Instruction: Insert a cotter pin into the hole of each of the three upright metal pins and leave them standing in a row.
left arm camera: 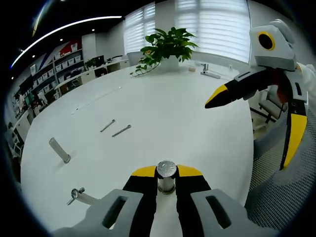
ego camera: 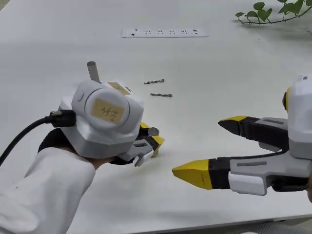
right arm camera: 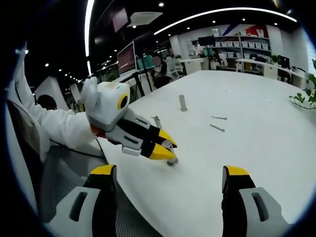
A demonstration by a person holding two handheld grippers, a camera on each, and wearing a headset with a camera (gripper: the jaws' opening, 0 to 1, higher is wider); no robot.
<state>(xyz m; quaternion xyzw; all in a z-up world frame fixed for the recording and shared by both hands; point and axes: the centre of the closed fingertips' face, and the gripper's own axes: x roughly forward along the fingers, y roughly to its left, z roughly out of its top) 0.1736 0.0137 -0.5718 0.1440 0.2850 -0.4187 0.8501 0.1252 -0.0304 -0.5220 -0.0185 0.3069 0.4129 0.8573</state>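
Note:
My left gripper [ego camera: 155,140] is shut on a short upright metal pin [ego camera: 153,131] that stands on the white table; in its own view the jaws [left arm camera: 166,185] clamp the pin [left arm camera: 166,169] from both sides. A second pin [ego camera: 91,70] stands farther back. A third pin [left arm camera: 79,195], with a cotter pin through it, leans near the left jaw. Two loose cotter pins [ego camera: 154,82] [ego camera: 161,95] lie beyond. My right gripper [ego camera: 204,147] hovers open and holds nothing, to the right of the held pin [right arm camera: 170,146].
A white power strip [ego camera: 165,32] lies at the far side of the table [ego camera: 219,68]. A green plant [ego camera: 273,12] trails over the far right corner. The table's near edge runs just below the right gripper.

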